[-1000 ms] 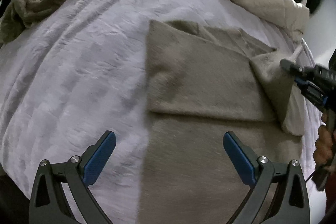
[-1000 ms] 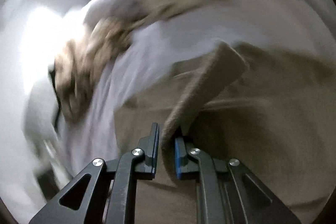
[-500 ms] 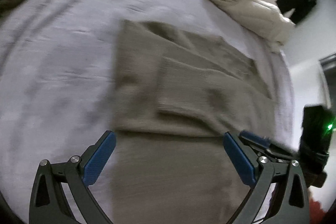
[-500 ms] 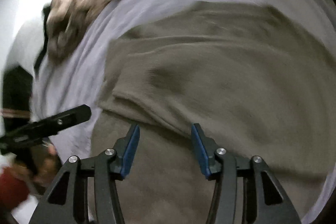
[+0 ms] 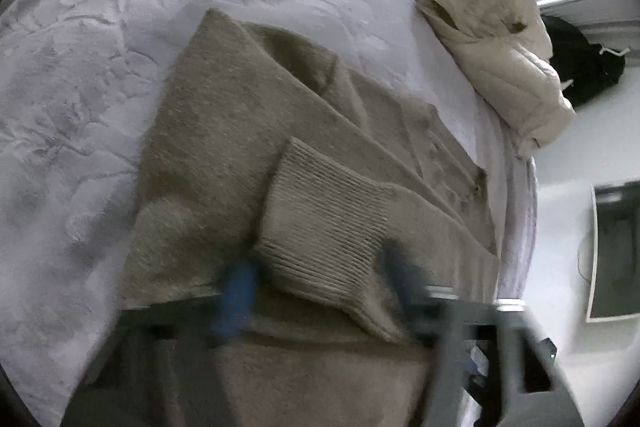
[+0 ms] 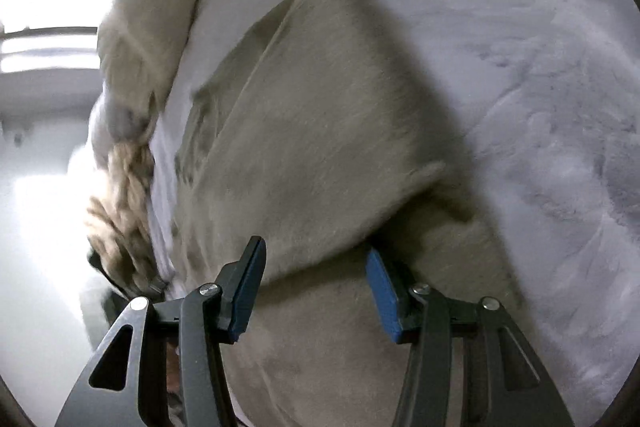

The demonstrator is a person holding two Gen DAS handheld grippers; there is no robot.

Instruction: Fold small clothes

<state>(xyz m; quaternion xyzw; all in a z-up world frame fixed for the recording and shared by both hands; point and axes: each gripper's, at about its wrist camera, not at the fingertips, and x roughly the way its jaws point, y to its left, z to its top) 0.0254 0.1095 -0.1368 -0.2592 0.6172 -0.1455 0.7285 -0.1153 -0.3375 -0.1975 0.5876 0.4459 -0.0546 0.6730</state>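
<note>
Beige sweater [image 5: 224, 155] lies flat on bed [image 5: 80, 107], ribbed cuff [image 5: 324, 239] of sleeve folded across body. Left gripper [image 5: 316, 287] blurred, jaws apart, straddling cuff edge. Right gripper [image 6: 312, 287] spread wide over sweater [image 6: 304, 131], gripping nothing. Cream puffer jacket [image 5: 492, 39] at far edge of bed.

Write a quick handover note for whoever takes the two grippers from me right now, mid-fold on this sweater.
Left gripper: open, blurred, low over the ribbed cuff, holding nothing.
Right gripper: open, empty, just above the same garment.
Things: the beige knit sweater lies flat on the pale lilac textured blanket; a cream quilted jacket sits at the bed's far edge.
Done: sleeves look folded in across the body, ribbed cuff on top.
Left: probably fold the sweater's body over once more, then set it aside.
</note>
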